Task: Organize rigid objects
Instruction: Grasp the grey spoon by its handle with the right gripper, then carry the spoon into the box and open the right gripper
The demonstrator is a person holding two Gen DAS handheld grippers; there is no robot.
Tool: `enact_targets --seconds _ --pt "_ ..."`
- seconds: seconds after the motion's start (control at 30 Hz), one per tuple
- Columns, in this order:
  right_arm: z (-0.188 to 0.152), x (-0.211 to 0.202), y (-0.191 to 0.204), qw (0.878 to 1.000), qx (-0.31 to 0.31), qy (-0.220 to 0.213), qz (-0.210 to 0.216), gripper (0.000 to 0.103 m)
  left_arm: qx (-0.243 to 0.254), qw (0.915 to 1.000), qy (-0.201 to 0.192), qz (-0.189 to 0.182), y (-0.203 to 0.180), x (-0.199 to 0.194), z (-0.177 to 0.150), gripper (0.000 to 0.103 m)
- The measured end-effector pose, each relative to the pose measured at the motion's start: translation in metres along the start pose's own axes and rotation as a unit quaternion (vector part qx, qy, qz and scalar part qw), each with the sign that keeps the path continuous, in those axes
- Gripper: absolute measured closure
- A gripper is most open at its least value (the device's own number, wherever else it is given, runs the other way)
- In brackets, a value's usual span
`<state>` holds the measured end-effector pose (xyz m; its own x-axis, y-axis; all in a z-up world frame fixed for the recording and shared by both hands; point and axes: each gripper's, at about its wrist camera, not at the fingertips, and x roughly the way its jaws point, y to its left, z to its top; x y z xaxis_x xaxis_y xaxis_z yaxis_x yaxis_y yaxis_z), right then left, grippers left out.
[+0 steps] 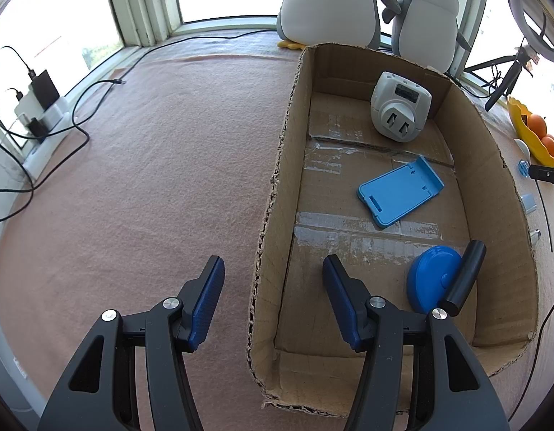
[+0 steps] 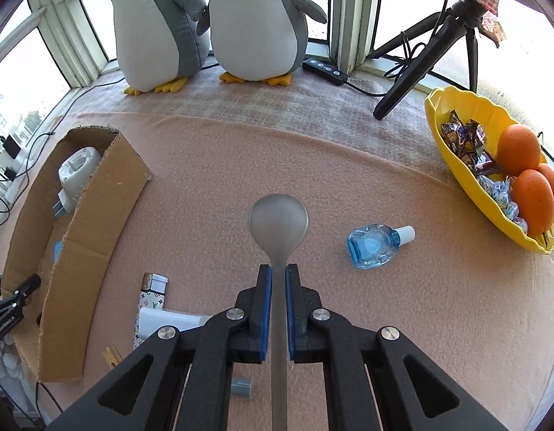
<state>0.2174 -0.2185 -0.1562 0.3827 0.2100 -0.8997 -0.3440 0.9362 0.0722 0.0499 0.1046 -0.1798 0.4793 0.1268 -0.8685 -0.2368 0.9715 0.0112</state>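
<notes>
My right gripper (image 2: 278, 269) is shut on the handle of a grey metal spoon (image 2: 278, 222). The spoon's bowl sticks out ahead of the fingertips, above the pink cloth. My left gripper (image 1: 273, 269) is open and hangs over the near left wall of a cardboard box (image 1: 277, 179), with nothing pressed between its blue pads. Inside the box lie a white plug adapter (image 1: 401, 106), a blue phone stand (image 1: 399, 192), a blue round object (image 1: 433, 278) and a black cylinder (image 1: 464, 276). A small blue bottle (image 2: 374, 246) lies on the cloth to the right of the spoon.
A yellow bowl (image 2: 453, 158) with oranges and sweets stands at the right. A patterned white tube (image 2: 151, 305), a wooden clip (image 2: 111, 357) and a small grey cylinder (image 2: 241, 386) lie beside the box (image 2: 93, 237). Two plush penguins (image 2: 252, 25), a tripod (image 2: 420, 64) and cables line the window.
</notes>
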Motion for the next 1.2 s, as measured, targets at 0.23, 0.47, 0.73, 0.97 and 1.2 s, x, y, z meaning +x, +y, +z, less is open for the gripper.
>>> enact_targets --seconds 0.23,0.47,0.73,0.97,1.2 --pt "0.003 -0.039 0.019 0.999 -0.007 -0.043 0.026 0.096 0.000 1.0000 0.000 0.000 0.000 -0.001 0.001 0.045" --pt "0.011 -0.069 0.074 0.993 -0.035 -0.072 0.083 0.096 -0.002 1.0000 0.000 -0.001 0.001 -0.001 0.001 0.045" --pt "0.014 -0.075 0.138 0.983 -0.038 -0.075 0.166 0.096 -0.002 1.0000 -0.001 -0.001 0.001 -0.001 0.001 0.045" --pt "0.011 -0.055 0.180 0.980 -0.050 -0.056 0.185 0.096 -0.003 1.0000 -0.001 -0.002 0.001 -0.001 0.001 0.045" --pt "0.007 -0.032 0.196 0.981 -0.059 -0.035 0.180 0.096 -0.004 1.0000 -0.002 -0.003 0.002 -0.001 0.002 0.045"
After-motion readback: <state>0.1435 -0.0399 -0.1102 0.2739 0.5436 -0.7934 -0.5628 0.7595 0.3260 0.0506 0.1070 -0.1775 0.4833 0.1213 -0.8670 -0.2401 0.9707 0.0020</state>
